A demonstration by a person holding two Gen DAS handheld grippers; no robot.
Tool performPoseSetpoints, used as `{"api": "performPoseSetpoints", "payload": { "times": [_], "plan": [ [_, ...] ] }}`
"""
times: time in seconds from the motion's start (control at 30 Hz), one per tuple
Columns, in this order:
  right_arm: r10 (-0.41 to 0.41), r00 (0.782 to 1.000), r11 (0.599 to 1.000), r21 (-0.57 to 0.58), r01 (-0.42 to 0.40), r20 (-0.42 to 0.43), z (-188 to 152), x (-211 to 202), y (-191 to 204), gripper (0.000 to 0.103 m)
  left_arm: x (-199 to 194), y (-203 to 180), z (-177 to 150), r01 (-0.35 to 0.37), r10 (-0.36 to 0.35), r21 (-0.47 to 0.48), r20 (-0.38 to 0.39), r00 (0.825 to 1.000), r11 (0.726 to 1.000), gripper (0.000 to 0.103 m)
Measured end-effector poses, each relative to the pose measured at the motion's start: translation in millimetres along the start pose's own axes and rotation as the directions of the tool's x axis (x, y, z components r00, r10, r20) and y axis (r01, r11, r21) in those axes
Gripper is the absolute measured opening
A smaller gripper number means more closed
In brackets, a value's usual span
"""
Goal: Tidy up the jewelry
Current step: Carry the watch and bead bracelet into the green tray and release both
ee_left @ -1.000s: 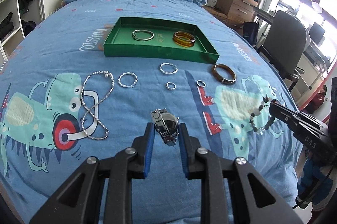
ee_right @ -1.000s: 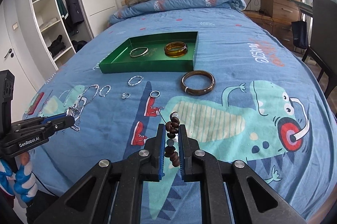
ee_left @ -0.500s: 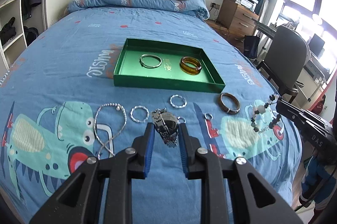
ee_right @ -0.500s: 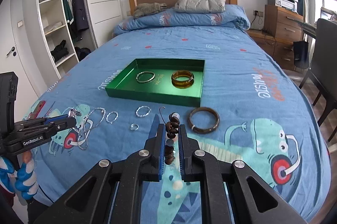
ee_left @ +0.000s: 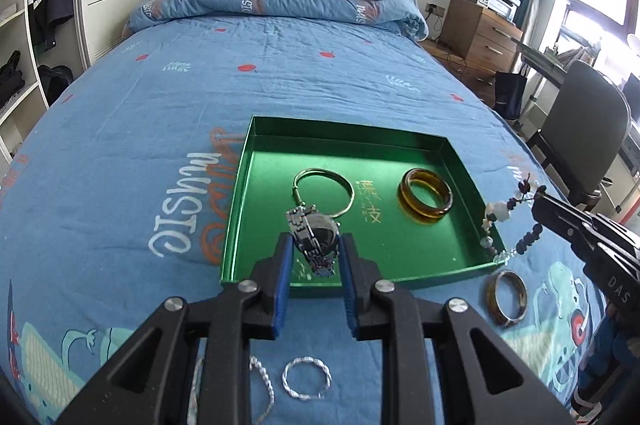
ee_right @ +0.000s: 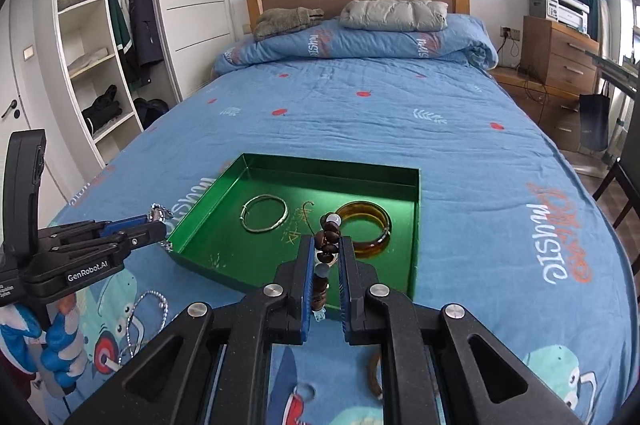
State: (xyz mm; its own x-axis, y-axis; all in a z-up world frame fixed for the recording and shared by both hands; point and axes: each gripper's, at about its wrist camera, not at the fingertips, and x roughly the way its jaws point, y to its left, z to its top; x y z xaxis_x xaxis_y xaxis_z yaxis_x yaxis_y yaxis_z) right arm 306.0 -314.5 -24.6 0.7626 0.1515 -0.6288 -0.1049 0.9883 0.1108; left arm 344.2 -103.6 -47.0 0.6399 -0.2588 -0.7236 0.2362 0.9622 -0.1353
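Observation:
My left gripper (ee_left: 314,249) is shut on a silver watch (ee_left: 314,235) and holds it above the near left part of the green tray (ee_left: 234,217). My right gripper (ee_right: 325,245) is shut on a bead bracelet (ee_right: 326,245) of dark and pale beads, above the tray's near edge (ee_right: 208,271). The bracelet also hangs from the right gripper in the left wrist view (ee_left: 506,215). In the tray lie a silver bangle (ee_left: 324,191) and an amber bangle (ee_left: 425,196).
On the blue bedspread in front of the tray lie a brown bangle (ee_left: 506,298), a silver twisted ring (ee_left: 306,377) and a silver chain necklace (ee_right: 146,317). A chair (ee_left: 580,129) and a wooden dresser (ee_left: 476,37) stand to the right of the bed.
Both grippers have moved forward with their loads, from above the loose jewelry to above the green tray. Both stay shut.

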Motion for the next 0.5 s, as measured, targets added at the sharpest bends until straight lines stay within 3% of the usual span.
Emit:
{"api": "performPoseSetpoints", "payload": {
  "times": [0.27, 0.5],
  "plan": [
    [0.064, 0.995, 0.998, 0.034, -0.062, -0.081, -3, 82, 5, 0.011, 72, 7, 8, -0.046, 0.046, 0.005, -0.072, 0.996, 0.999, 0.021],
    [-0.039, 0.984, 0.996, 0.069, 0.052, -0.173, -28, 106, -31, 0.012, 98, 19, -1, -0.081, 0.082, 0.009, -0.108, 0.991, 0.997, 0.022]
  ]
}}
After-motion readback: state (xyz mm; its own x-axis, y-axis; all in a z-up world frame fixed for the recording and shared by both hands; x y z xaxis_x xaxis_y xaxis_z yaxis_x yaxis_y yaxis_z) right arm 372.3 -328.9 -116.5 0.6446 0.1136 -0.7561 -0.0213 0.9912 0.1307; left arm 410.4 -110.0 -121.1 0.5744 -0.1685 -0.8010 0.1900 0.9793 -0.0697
